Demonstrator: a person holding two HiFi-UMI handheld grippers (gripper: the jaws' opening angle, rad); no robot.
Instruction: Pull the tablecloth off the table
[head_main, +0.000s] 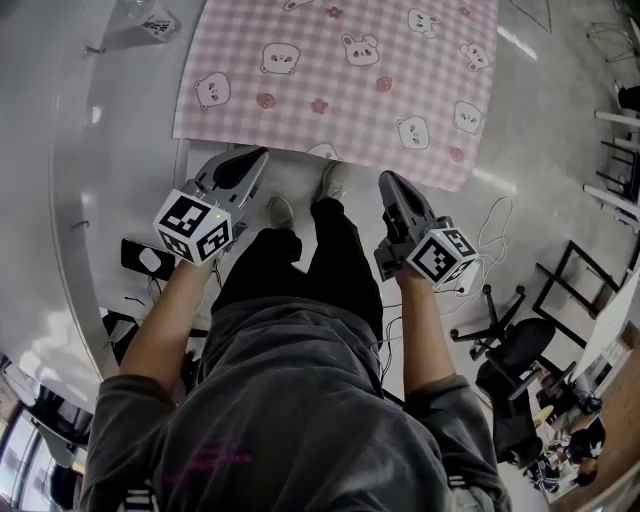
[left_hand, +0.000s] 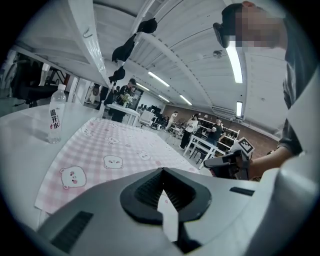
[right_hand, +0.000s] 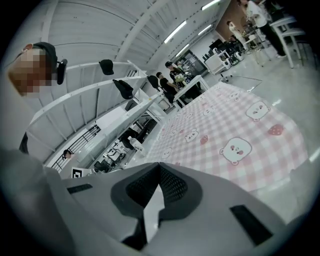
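White table (head_main: 135, 110) — pink tablecloth (head_main: 340, 85), water bottle (left_hand: 56, 114).

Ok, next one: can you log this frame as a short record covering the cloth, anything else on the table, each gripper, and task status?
tablecloth: pink checked, animal-face prints, lying flat on the white table
other item: water bottle, upright on bare table, off the cloth
left gripper: shut, empty, by the cloth's near edge
right gripper: shut, empty, by the same edge
task status: cloth not yet gripped or pulled

Left claw (head_main: 256, 157), jaws together, empty, right claw (head_main: 387, 180) likewise, both pointing forward
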